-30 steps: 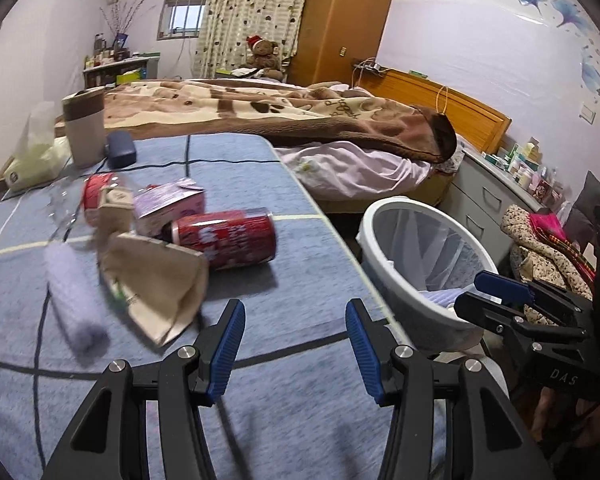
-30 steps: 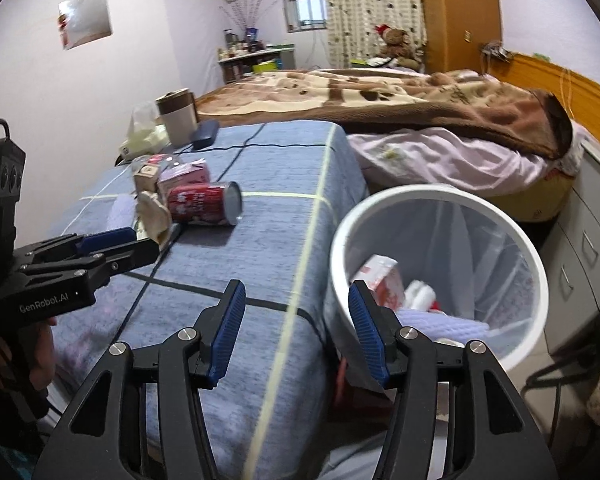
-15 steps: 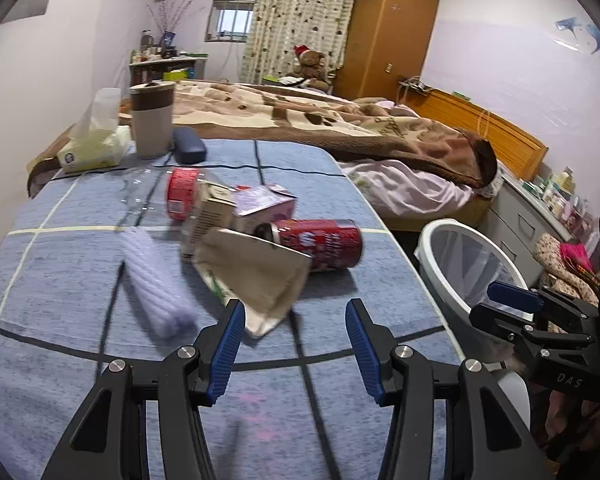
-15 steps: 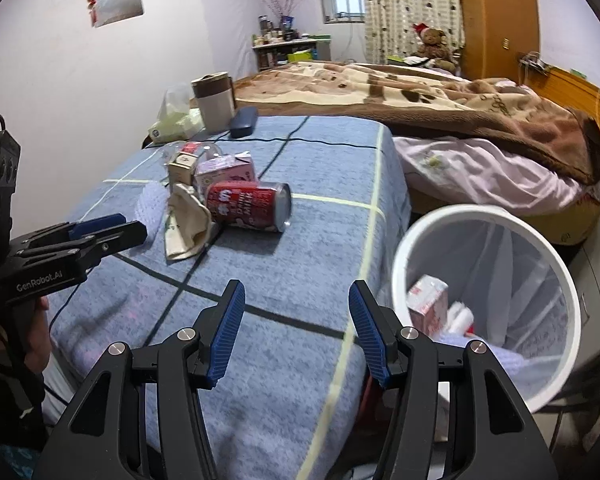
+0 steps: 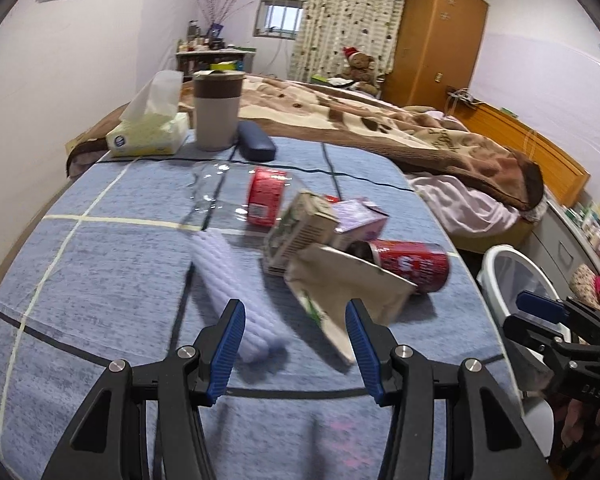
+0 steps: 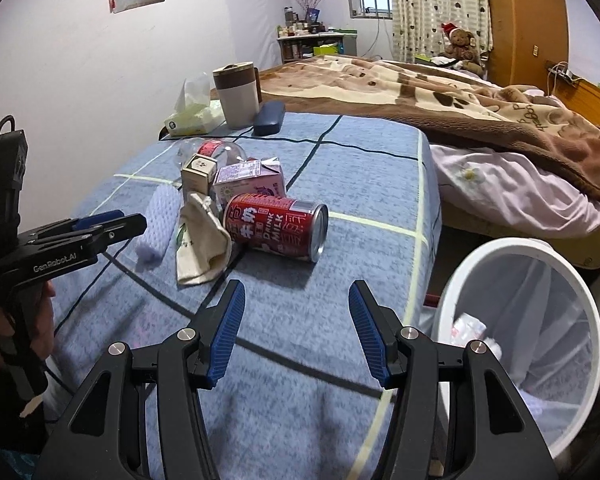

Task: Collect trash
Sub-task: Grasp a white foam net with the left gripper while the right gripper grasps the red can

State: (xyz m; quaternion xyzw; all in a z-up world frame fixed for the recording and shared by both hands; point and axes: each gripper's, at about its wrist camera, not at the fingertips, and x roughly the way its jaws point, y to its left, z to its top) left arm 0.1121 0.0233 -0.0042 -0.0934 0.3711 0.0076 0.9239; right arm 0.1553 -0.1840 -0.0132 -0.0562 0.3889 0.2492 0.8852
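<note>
A pile of trash lies on the blue checked cloth (image 5: pixel 100 264): a red milk can (image 5: pixel 412 266) (image 6: pixel 278 226) on its side, a beige paper bag (image 5: pixel 340 292) (image 6: pixel 200 240), a tan carton (image 5: pixel 300 228), a lilac carton (image 5: pixel 360 220) (image 6: pixel 248 182), a white foam net sleeve (image 5: pixel 236 296) (image 6: pixel 158 222) and a clear bottle with a red label (image 5: pixel 260 196). My left gripper (image 5: pixel 296 330) stands open just short of the bag and sleeve, holding nothing. My right gripper (image 6: pixel 296 314) is open and empty in front of the can. The white bin (image 6: pixel 520 344) (image 5: pixel 516 280) holds some trash.
At the far end stand a tissue box (image 5: pixel 148 136), a brown-banded cup (image 5: pixel 218 110) and a dark blue case (image 5: pixel 256 146). A bed with a brown blanket (image 6: pixel 440 96) lies behind. The bin sits off the table's right edge, by grey drawers (image 5: pixel 572 240).
Both grippers have swung left, away from the bin and toward the trash pile, which now sits straight ahead of each. Their jaws have stayed open.
</note>
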